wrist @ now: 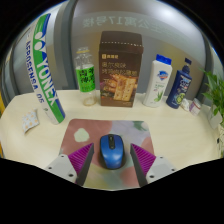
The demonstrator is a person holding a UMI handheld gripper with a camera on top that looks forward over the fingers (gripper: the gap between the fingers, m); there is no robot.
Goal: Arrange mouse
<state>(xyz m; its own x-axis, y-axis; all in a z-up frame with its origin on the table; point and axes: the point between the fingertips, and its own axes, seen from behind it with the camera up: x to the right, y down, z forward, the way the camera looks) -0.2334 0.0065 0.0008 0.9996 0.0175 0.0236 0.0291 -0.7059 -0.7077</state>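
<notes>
A blue computer mouse (111, 151) with a dark scroll wheel lies on a pale multicoloured mouse mat (88, 133) on the light table. My gripper (111, 160) is open. The mouse stands between the two fingers, with a gap at either side. The magenta pads (82, 157) flank it left and right without pressing on it. The mouse rests on the mat on its own.
Beyond the mat stand a brown box (117, 68), a clear bottle (88, 82), a white bottle (158, 80) and a blue bottle (180, 84). A green-and-white tube (44, 60) leans at the left. A green plant (215, 100) is at the right.
</notes>
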